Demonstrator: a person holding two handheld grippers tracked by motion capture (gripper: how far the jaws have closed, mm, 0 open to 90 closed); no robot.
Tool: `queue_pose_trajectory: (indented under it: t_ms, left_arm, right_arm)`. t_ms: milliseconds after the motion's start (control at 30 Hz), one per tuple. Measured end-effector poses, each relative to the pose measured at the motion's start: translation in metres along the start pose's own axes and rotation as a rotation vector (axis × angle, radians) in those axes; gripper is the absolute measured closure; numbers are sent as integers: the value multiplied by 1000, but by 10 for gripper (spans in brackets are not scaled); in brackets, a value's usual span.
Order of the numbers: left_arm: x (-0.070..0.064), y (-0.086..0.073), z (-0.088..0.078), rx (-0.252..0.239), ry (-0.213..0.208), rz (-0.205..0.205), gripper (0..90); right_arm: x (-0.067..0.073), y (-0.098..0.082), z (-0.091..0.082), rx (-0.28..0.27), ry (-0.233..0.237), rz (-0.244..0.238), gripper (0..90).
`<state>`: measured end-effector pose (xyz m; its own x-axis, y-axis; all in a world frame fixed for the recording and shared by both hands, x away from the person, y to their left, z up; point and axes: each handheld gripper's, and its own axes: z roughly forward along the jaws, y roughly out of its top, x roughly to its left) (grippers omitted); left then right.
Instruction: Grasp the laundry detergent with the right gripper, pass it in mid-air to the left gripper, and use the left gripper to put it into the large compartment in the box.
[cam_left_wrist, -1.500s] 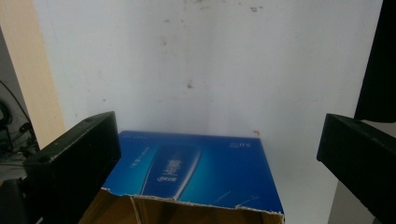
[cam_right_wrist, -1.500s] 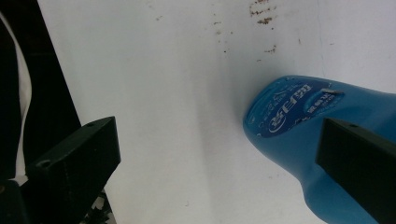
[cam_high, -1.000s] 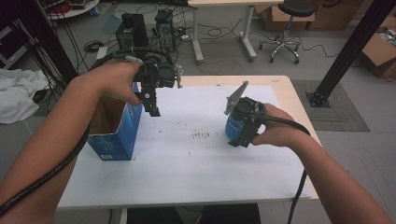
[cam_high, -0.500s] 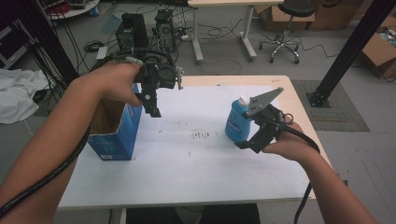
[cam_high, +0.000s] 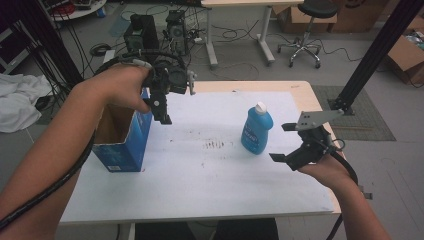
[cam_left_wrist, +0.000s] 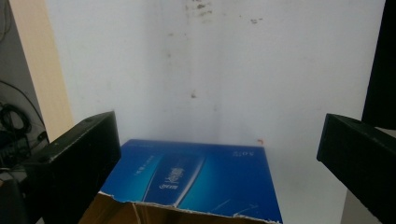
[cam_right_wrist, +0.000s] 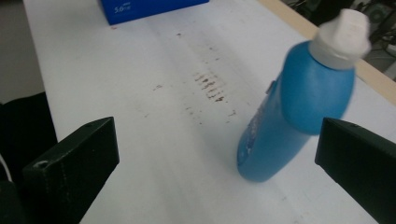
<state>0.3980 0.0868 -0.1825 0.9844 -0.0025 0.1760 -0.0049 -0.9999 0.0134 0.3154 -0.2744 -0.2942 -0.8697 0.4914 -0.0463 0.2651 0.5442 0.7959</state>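
Blue plastic stands just ahead of my right gripper (cam_high: 287, 142): one bottle (cam_high: 256, 131) with a white cap (cam_high: 260, 107), upright on the white table (cam_high: 210, 175), right of the middle. My right hand (cam_high: 325, 167) sits low near the table's right edge, wrist bent so the jaws point left toward the bottle. They are spread wide and grasp nothing; the bottle stands just beyond their tips, not touched. In the right gripper view the bottle (cam_right_wrist: 294, 112) leans across the frame between the two black jaws, farther off than their tips, and looks a little blurred.

My left forearm comes in from the lower left and rises over the one box (cam_high: 122, 137), a blue carton with its top torn open, standing near the table's left edge. My left hand (cam_high: 122, 87) holds the left gripper (cam_high: 162, 112) above the box's right wall, jaws pointing down. In the left gripper view those jaws are released too, wide apart, with the box (cam_left_wrist: 201, 179) below and between them and bare white table beyond.

Count: one bottle, one box, two grippers, both empty. A patch of small brown marks (cam_high: 215, 145) lies on the table between box and bottle.
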Motion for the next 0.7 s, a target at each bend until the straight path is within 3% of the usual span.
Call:
queue_pose_trajectory:
  t_ms: [133, 333, 700]
  left_arm:
    - [-2, 0, -1, 5, 2, 2, 0]
    - [-5, 2, -4, 9, 5, 3, 0]
    - [-12, 6, -12, 16, 21, 23, 0]
  right_arm:
    - [-6, -14, -3, -25, -37, 45, 0]
    - [-23, -36, 7, -79, -88, 139, 0]
    - [-34, -46, 40, -73, -129, 166, 0]
